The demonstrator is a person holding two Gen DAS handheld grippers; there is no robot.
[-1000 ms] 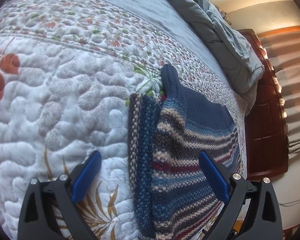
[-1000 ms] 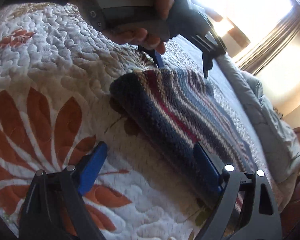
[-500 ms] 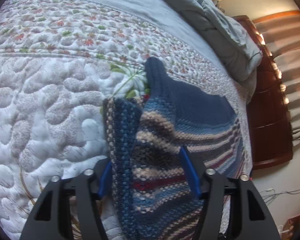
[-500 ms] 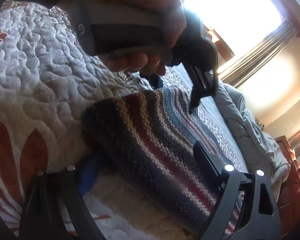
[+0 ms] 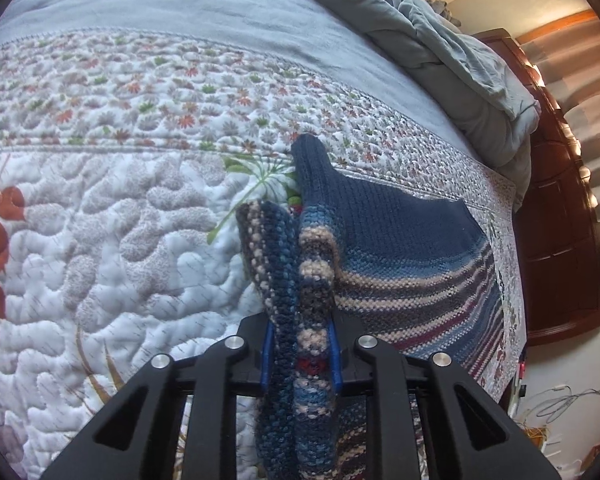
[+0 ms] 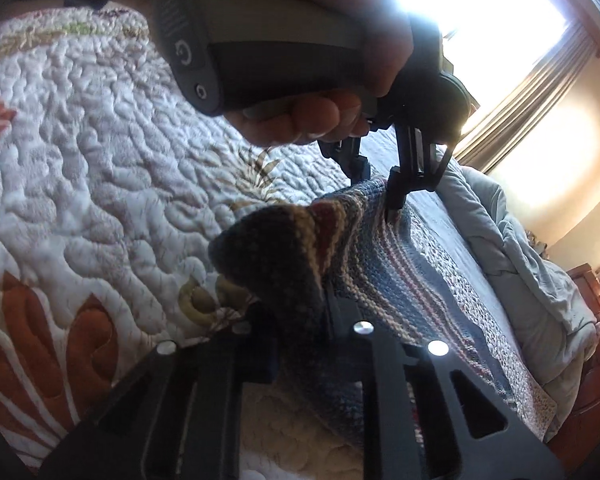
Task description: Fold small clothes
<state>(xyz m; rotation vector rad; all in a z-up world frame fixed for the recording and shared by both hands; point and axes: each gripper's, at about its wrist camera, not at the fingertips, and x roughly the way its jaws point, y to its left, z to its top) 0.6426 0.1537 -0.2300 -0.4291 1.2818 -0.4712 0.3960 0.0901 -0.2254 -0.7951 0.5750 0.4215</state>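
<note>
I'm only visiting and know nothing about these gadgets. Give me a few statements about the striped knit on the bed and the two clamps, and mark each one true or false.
1. The left gripper is clamped on a bunched edge of the striped knit garment. True; its jaws have just been closing.
2. The right gripper hangs open above the quilt. False: it is shut on the garment too, its jaws having just closed.
3. The garment is plain white. False: it is dark blue with cream and red stripes.
4. A person's hand holds the left gripper's handle. True.
5. A rumpled grey blanket lies on the far side of the bed. True.
</note>
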